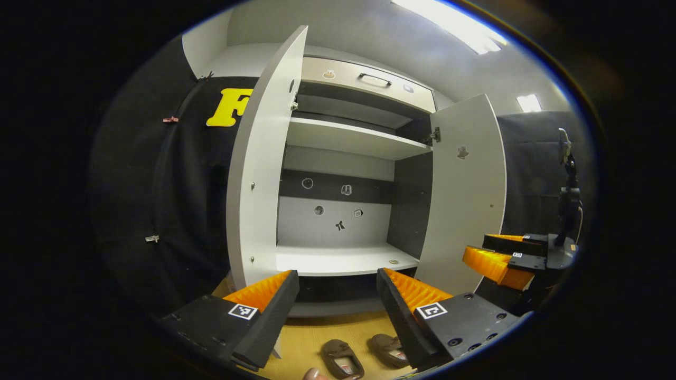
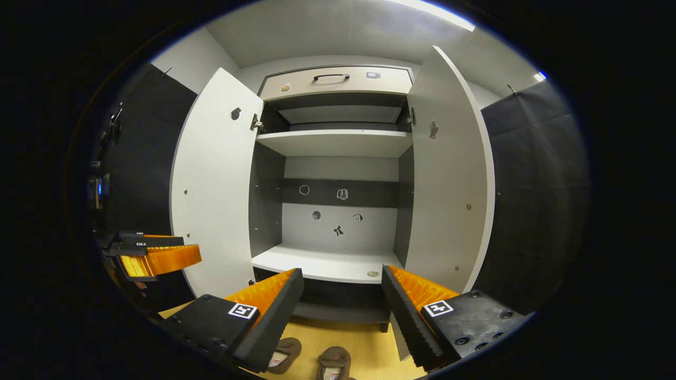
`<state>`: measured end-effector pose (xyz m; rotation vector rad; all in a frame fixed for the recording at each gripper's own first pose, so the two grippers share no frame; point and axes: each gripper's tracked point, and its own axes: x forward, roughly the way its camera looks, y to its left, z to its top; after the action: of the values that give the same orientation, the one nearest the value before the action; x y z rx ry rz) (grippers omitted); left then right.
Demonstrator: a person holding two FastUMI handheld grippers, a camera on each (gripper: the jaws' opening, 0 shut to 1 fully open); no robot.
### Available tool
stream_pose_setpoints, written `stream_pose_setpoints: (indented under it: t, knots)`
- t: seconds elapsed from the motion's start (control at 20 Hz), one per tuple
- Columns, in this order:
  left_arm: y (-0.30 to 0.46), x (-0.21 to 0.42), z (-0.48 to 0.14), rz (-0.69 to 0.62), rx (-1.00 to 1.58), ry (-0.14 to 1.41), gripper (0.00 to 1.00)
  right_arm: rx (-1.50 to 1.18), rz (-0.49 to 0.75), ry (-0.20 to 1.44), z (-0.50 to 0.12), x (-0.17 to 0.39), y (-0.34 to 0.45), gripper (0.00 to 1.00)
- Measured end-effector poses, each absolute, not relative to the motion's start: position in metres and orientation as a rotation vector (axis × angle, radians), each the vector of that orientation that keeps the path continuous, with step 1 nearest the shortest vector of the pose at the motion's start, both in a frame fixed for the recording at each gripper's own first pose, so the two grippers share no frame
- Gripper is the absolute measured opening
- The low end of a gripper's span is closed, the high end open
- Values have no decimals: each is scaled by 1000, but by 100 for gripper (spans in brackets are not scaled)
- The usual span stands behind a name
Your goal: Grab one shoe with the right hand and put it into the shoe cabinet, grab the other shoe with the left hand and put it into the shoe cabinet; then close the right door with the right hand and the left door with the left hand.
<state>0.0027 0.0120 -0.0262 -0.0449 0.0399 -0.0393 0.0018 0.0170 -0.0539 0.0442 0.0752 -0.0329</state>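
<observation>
A white shoe cabinet stands ahead with both doors swung open: left door, right door. Its shelves hold no shoes. Two brown shoes lie side by side on the wooden floor below: one and the other. My left gripper is open, hovering above the shoes. My right gripper is also open, nothing between its fingers.
Black cloth walls flank the cabinet on both sides. A drawer with a handle tops the cabinet. A fingertip shows at the bottom edge. A dark stand rises behind the right gripper.
</observation>
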Motion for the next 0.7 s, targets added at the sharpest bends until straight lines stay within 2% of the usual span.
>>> stream_pose_setpoints:
  t: [0.2,0.25,0.35,0.7]
  knots:
    - [12,-3,-22,-63,-29,15,93,63,-32,175,-103,2,27,98]
    - [12,-5,-23,-67,-23,14,93,75,-29,198,-116,2,30,95]
    - [12,-6,-26,-72,-16,19,94,89,-29,246,-146,0,35,98]
    - [16,-11,-68,-77,-14,129,94,138,-36,464,-260,-13,49,98]
